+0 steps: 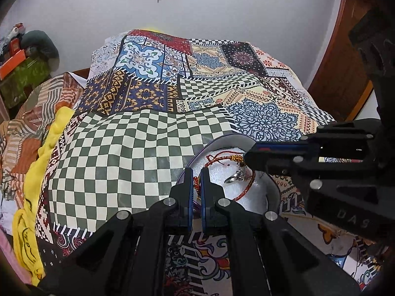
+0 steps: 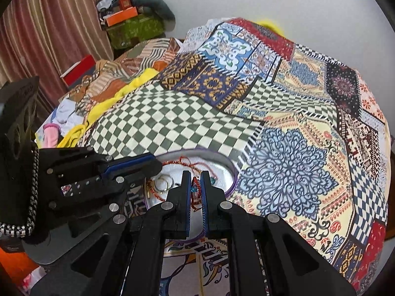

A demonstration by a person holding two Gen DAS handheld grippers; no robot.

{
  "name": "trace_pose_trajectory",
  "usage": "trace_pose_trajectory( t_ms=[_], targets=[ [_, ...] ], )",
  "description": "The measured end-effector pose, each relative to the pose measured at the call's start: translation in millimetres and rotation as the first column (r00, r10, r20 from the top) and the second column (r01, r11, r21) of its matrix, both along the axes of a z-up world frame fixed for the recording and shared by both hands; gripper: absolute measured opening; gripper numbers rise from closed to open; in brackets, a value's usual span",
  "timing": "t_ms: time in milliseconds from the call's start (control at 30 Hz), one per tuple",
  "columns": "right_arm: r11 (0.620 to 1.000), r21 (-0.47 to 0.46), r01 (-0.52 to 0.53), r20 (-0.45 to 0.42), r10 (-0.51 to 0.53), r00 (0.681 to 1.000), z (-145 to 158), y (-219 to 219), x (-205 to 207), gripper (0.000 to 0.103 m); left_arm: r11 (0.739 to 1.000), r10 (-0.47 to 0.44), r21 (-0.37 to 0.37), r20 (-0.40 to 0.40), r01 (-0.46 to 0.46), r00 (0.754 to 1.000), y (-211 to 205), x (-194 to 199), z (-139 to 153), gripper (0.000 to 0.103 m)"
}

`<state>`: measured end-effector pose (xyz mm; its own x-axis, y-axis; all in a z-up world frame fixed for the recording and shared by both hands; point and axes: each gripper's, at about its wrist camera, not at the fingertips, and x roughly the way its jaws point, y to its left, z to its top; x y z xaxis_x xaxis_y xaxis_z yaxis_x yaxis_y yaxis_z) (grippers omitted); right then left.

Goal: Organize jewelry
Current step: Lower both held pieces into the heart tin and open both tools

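A round white tray [image 1: 270,185] with a purple rim lies on the patchwork bedspread [image 1: 138,148]. My left gripper [image 1: 196,175] hangs over its near left edge, shut, with a red cord bracelet [image 1: 248,185] caught between the pads. My right gripper [image 1: 246,158] reaches in from the right, its tip at the bracelet's gold knot [image 1: 236,159]. A silver pendant [image 1: 235,176] rests just below the knot. In the right wrist view the right gripper [image 2: 196,175] is shut on red cord with a blue bead [image 2: 195,187] above the tray [image 2: 226,162]. Gold rings [image 2: 163,183] lie beside the left gripper [image 2: 158,165].
Yellow cloth [image 1: 47,148] and striped fabric [image 1: 32,118] are bunched along the bed's left side. A green box [image 2: 135,30] and an orange box [image 2: 122,14] stand by the curtain [image 2: 49,24]. A wooden headboard [image 1: 340,69] rises at the right. A black bag with a beaded strap [image 2: 33,197] sits behind the left gripper.
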<state>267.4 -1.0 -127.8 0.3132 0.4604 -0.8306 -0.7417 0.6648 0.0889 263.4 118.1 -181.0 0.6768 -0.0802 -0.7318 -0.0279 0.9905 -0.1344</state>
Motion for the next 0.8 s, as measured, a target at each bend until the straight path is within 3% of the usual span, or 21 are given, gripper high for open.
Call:
trace_pose_trajectory(
  t_ms=[267, 467, 567, 633, 800],
  targets=[
    [0.999, -0.037, -0.003, -0.041, 0.002, 0.999, -8.1, -3.1, -2.0, 0.007, 1.000, -0.009, 0.029, -0.009, 0.009, 1.000, -4.1, -3.4, 2.1, 0.004],
    [0.998, -0.056, -0.009, -0.040, 0.007, 0.999, -4.9, -5.3, -6.4, 0.008, 0.999, 0.007, 0.040, 0.001, -0.007, 1.000, -0.8, -14.8, 11.6, 0.011],
    [0.998, -0.067, -0.015, -0.015, 0.014, 1.000, -0.4, -5.4, -12.3, 0.021, 0.999, 0.020, 0.039, 0.019, -0.021, 1.000, 3.6, -24.6, 19.3, 0.022],
    [0.997, -0.069, -0.015, 0.015, 0.016, 1.000, 4.3, -6.1, -17.2, 0.033, 0.999, 0.028, 0.042, 0.027, -0.029, 0.999, 6.5, -31.9, 24.5, 0.023],
    [0.997, -0.073, -0.010, 0.054, 0.014, 0.998, 14.4, -7.2, -25.0, 0.034, 0.998, 0.037, 0.057, 0.033, -0.039, 0.999, 8.2, -43.0, 33.3, 0.023]
  ],
)
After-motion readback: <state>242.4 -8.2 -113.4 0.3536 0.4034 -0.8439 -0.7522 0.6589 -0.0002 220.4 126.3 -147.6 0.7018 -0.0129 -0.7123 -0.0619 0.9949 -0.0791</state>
